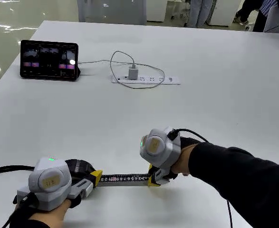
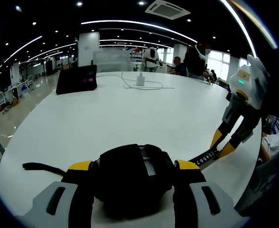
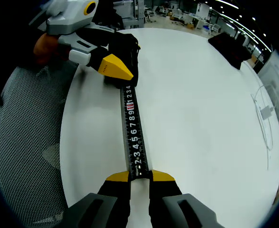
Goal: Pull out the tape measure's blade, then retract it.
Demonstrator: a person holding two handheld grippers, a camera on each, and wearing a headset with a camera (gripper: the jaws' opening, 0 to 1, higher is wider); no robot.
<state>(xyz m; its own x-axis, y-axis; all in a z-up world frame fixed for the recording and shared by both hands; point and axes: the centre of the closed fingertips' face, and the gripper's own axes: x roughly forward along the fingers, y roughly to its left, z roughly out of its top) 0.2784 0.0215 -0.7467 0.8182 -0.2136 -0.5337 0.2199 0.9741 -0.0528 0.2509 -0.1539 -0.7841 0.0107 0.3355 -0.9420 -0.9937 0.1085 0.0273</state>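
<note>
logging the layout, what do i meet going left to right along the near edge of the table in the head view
thin black strap → black tape measure case, clamped in the left gripper → dark numbered blade → right gripper, pinching the blade's end

In the head view I see little of the tape measure case point(image 1: 80, 167), because the body of the left gripper point(image 1: 92, 182) covers most of it. In the right gripper view the blade point(image 3: 132, 128) ends between the fingers of the right gripper point(image 3: 140, 176), so its hook is hidden from me. The tablet point(image 1: 49, 60) screen is too small to read. The picture's top edge cuts off the people point(image 1: 198, 10) beyond the tabletop point(image 1: 215, 85).
</note>
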